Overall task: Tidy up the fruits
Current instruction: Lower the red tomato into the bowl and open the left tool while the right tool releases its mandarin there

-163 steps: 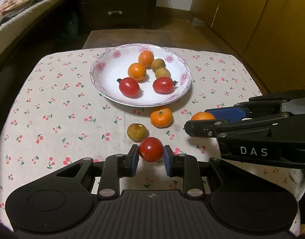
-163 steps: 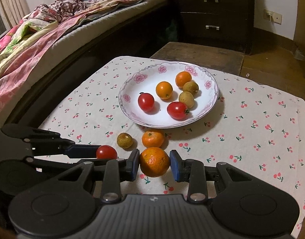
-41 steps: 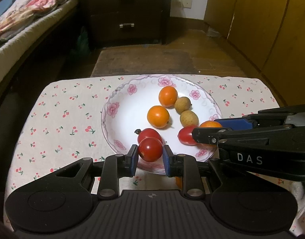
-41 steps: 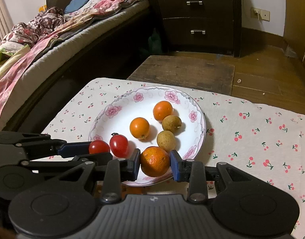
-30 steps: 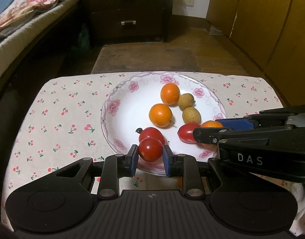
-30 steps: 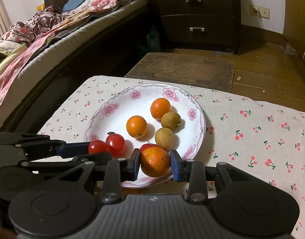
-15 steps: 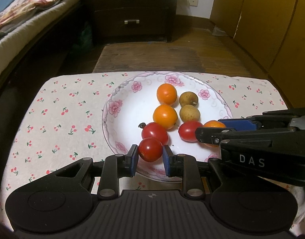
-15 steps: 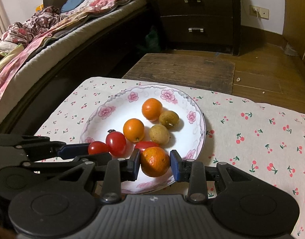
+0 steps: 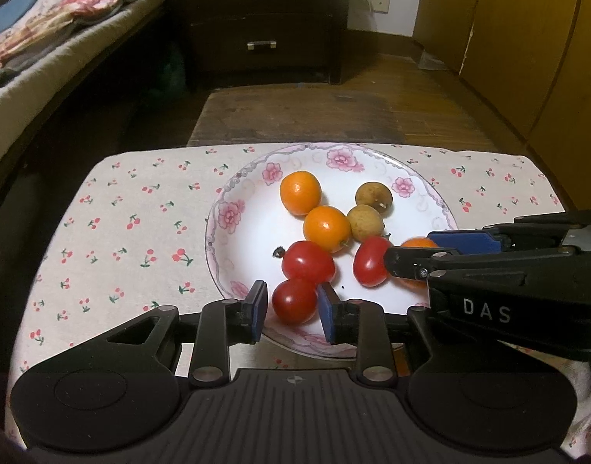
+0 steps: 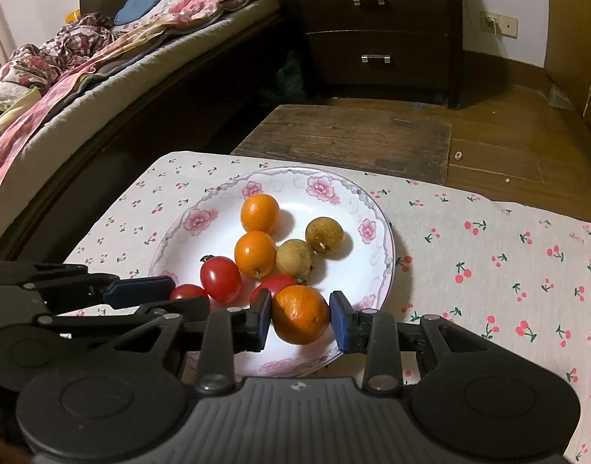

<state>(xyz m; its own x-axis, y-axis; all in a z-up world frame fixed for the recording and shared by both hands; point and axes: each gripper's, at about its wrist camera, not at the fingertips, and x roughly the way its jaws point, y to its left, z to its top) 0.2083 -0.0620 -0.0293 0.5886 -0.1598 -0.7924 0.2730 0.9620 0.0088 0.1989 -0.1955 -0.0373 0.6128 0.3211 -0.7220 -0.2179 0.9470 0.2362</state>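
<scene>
A white plate with a pink flower rim (image 9: 233,208) holds two small oranges (image 9: 300,192), two brown longans (image 9: 373,199) and two red tomatoes (image 9: 307,262). My left gripper (image 9: 292,305) is over the plate's near edge and its jaws are opening. A third tomato (image 9: 294,301) sits between the blue pads, with a slit showing at the left pad. My right gripper (image 10: 301,319) is shut on a mandarin (image 10: 300,315), low over the near right of the plate (image 10: 196,218). In the left wrist view the right gripper (image 9: 411,249) comes in from the right.
The plate stands on a cherry-print tablecloth (image 9: 133,232) with bare cloth to the left and right. Beyond the table's far edge lie a dark wooden board (image 10: 345,143) and a dresser (image 10: 376,34). A bed (image 10: 102,77) runs along the left.
Both grippers brought their fruit from the cloth to the plate. In the last half second the left pads parted slightly from the tomato; the right gripper keeps its hold on the mandarin.
</scene>
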